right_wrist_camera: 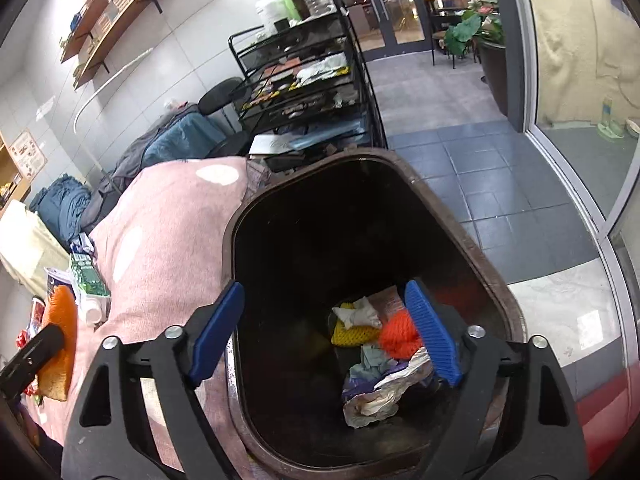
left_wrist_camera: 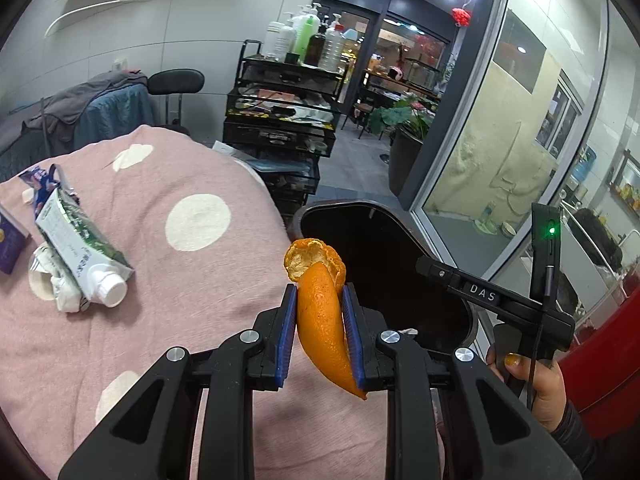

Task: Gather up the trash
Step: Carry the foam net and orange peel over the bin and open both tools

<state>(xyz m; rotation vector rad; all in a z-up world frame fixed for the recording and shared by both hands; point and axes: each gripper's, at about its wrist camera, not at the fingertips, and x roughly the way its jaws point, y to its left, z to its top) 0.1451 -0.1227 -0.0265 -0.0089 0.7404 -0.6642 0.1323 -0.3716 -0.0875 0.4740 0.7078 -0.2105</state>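
Observation:
My left gripper [left_wrist_camera: 319, 294] is shut on an orange peel [left_wrist_camera: 320, 312] and holds it above the pink dotted blanket [left_wrist_camera: 160, 208], just left of the dark trash bin [left_wrist_camera: 384, 264]. The peel also shows at the far left of the right wrist view [right_wrist_camera: 60, 332]. A crushed green-and-white carton [left_wrist_camera: 80, 252] with a white cap lies on the blanket to the left, with crumpled paper [left_wrist_camera: 46, 280] beside it. My right gripper [right_wrist_camera: 324, 328] is open and empty over the bin's mouth [right_wrist_camera: 304, 256]. Crumpled paper, yellow and orange netting [right_wrist_camera: 376, 332] lie in the bin's bottom.
A purple box [left_wrist_camera: 10, 240] sits at the blanket's left edge. A black wire cart [left_wrist_camera: 280, 120] with bottles stands behind the bed. A glass wall [left_wrist_camera: 520, 120] and tiled floor [right_wrist_camera: 460, 160] lie to the right. A red object [left_wrist_camera: 608, 344] is at the right edge.

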